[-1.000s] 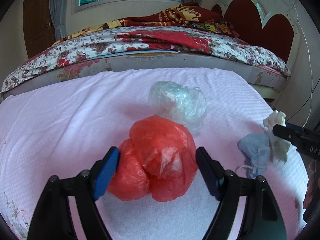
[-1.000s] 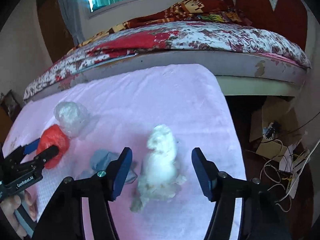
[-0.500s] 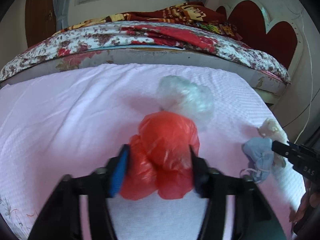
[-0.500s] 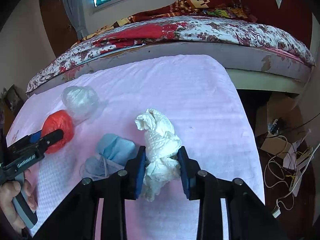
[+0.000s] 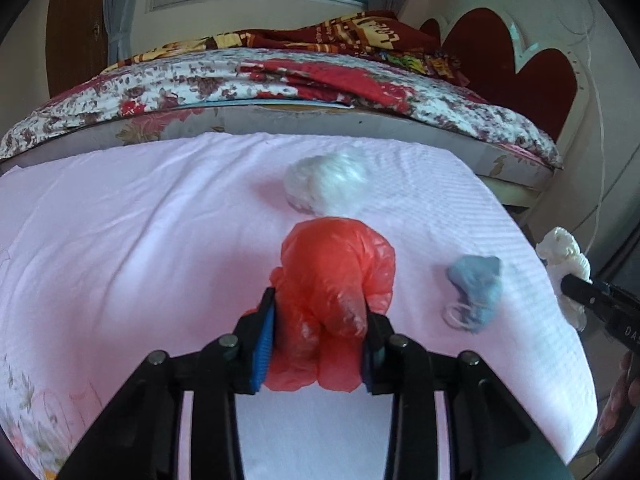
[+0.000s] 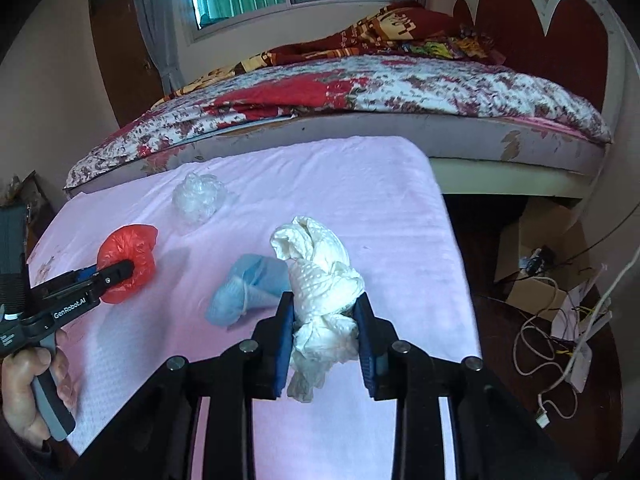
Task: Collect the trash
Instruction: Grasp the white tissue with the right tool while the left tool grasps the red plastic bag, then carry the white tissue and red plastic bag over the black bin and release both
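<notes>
Left gripper (image 5: 318, 332) was clamped on red plastic bag (image 5: 336, 280), right gripper (image 6: 325, 332) clamped on white crumpled tissue (image 6: 320, 280), both over pink cloth (image 5: 140, 220); blue mask (image 6: 248, 288) and clear plastic wad (image 6: 200, 200) lay loose on it

Red bag (image 5: 336, 272), clear bag (image 5: 326, 184), white tissue (image 6: 320, 280), pale blue mask (image 6: 248, 288), all on a pink cloth (image 5: 140, 220). Quilt (image 6: 400, 84): red-and-white floral. Pads (image 6: 285, 344): blue.

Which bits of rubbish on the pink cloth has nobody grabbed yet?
Two: the crumpled clear plastic bag and the blue face mask lie loose, each apart from both grippers.
</notes>
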`<act>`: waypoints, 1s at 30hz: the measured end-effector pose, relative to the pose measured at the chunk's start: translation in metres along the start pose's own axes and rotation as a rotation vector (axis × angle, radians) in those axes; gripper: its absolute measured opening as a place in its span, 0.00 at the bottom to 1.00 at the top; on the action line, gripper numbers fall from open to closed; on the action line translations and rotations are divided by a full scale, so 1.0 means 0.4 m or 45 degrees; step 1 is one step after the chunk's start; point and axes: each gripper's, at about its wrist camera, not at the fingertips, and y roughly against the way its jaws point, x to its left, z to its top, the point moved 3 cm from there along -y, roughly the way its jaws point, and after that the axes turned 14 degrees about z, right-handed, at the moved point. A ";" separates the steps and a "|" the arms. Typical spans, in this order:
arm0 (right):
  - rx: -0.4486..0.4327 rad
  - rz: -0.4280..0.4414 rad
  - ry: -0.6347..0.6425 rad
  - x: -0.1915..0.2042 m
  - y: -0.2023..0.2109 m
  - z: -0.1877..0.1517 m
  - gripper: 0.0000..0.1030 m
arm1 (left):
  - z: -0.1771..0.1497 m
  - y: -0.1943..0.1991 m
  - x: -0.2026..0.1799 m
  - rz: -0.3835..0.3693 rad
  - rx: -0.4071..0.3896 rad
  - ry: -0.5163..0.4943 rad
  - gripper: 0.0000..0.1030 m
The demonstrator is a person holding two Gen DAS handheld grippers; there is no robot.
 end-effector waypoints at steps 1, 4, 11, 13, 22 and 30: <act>-0.004 -0.005 0.003 0.000 0.019 -0.006 0.30 | -0.005 0.014 -0.004 0.004 -0.012 -0.013 0.35; -0.019 -0.024 0.006 0.001 0.094 -0.032 0.29 | -0.016 0.074 -0.029 0.003 -0.072 -0.052 0.35; -0.061 -0.042 0.007 0.012 0.254 -0.109 0.29 | -0.050 0.206 -0.081 -0.018 -0.199 -0.130 0.35; -0.070 -0.043 0.011 0.016 0.295 -0.132 0.29 | -0.082 0.235 -0.101 -0.019 -0.213 -0.174 0.35; -0.121 -0.053 0.051 0.052 0.474 -0.228 0.30 | -0.134 0.342 -0.158 -0.069 -0.259 -0.271 0.35; -0.165 -0.071 0.086 0.044 0.591 -0.305 0.30 | -0.174 0.431 -0.221 -0.128 -0.293 -0.299 0.35</act>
